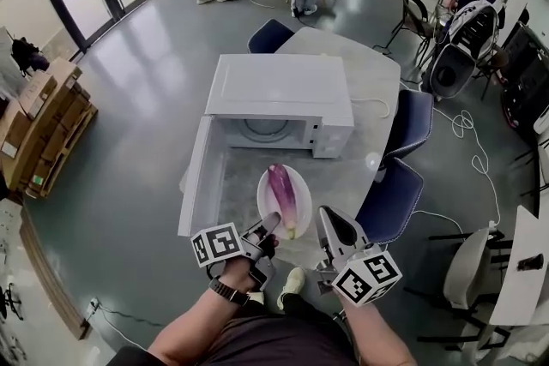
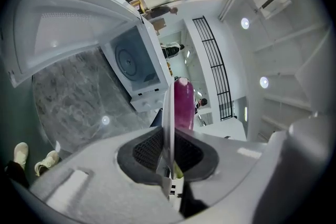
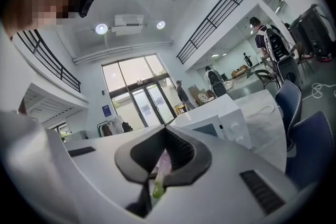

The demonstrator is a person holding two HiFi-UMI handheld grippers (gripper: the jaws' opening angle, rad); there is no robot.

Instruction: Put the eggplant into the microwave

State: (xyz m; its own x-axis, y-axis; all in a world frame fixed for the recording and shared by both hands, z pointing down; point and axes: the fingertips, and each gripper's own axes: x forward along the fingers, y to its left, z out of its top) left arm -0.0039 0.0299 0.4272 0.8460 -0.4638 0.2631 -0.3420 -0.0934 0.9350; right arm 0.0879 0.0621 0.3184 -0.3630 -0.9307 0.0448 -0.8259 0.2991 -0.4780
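**A:** What sits furthest left?

**B:** Stacked cardboard boxes (image 1: 43,124) on the floor, well apart from the table (image 1: 236,193). On the table stands the white microwave (image 1: 279,86), its door (image 1: 196,176) swung wide open to the left.

**A:** And the eggplant?

**B:** The eggplant (image 1: 282,195) lies lengthwise on a white plate (image 1: 305,189) just in front of the microwave's open cavity (image 1: 266,131). Its purple end points at the microwave and its green stem end at the grippers. It is outside the microwave.

**A:** Does the left claw hold it?

**B:** Not the eggplant. The left gripper (image 1: 269,225) has its jaws clamped on the plate's near rim. Its own view shows the thin white edge pinched between them, with the eggplant just beyond. I can't tell whether the plate rests on the table or hangs above it.

**A:** The right one?

**B:** The right gripper (image 1: 328,220) is just beside the plate's right edge, its jaws drawn almost together. A slim lilac and green sliver (image 3: 163,163) shows in the slit, and I can't tell whether they press on it. Further right stand two blue chairs (image 1: 390,201)
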